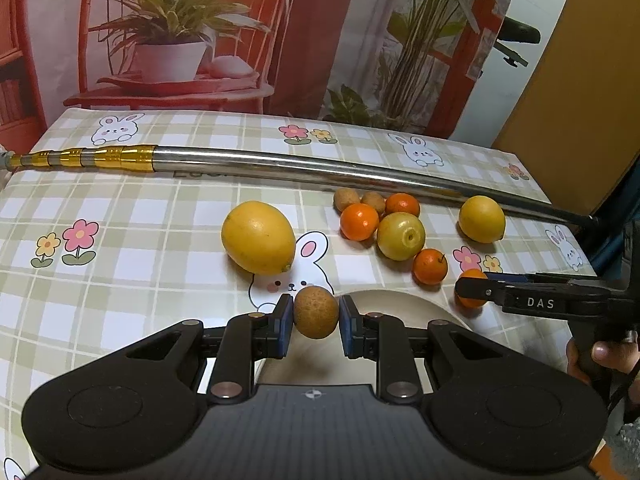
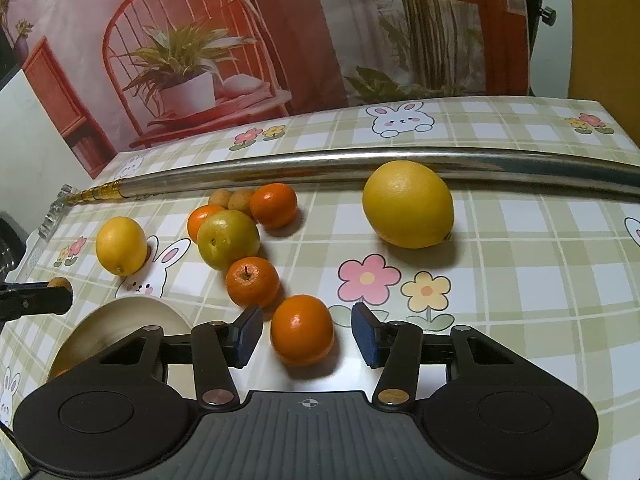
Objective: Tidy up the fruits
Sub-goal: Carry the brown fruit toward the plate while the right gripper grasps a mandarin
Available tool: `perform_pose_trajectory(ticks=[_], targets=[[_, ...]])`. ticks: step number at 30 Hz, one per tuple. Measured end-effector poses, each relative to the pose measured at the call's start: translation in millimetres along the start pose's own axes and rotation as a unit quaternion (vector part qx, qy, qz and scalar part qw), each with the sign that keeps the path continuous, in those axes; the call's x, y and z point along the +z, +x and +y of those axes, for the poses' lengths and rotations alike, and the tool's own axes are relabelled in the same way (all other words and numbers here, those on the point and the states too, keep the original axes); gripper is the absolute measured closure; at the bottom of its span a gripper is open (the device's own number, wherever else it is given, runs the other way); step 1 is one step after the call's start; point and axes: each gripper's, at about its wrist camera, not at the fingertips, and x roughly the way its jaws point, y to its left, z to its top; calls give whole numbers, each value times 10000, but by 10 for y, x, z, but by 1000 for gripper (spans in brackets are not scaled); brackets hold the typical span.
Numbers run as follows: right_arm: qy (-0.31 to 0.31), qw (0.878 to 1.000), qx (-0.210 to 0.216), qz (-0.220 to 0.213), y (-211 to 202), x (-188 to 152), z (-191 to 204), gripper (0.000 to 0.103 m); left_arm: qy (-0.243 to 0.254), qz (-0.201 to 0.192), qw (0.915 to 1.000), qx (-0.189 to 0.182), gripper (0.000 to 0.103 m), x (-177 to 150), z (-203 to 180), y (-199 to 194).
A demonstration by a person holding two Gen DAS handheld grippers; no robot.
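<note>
Your left claw (image 1: 316, 317) was clamped on a small brown round fruit (image 1: 316, 312), probably a longan, its blue pads pressed against both sides. Right beneath and behind that claw sat a pale plate (image 1: 404, 308) on the checked worktop (image 1: 120, 288). Ahead of it and a little to the left lay a large lemon (image 1: 258, 237); ahead to the right, a cluster of fruit: two more small brown fruits (image 1: 346, 199), three tangerines (image 1: 359, 221), and a yellow-green round fruit (image 1: 401, 236) among them, with a smaller lemon (image 1: 481, 219) farther right. A long metal rod (image 1: 320, 168) lay across the worktop beyond all the fruit.

Your right claw (image 2: 307, 338) stood partly open around a tangerine (image 2: 302, 330) resting on the worktop. The fruit sat between the pads, a visible gap on either side, so nothing was gripped there. Just ahead of that claw was another tangerine with a stem (image 2: 253, 281), and the plate (image 2: 132, 320) lay to its left. From the left claw's camera, your hand (image 1: 608, 354) showed on the right claw's handle.
</note>
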Motion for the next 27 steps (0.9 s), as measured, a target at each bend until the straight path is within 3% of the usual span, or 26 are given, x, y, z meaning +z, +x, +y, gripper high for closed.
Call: perform_pose_trajectory(ticks=[10,27], targets=[[111,9999,-11,37,50,-22,8,69,46,86,10000,14,77,-45,-6,30],[119,9997,-109,-166,-132,-67,107,71,75,61,9999,-64,77,-94,-43,-94]])
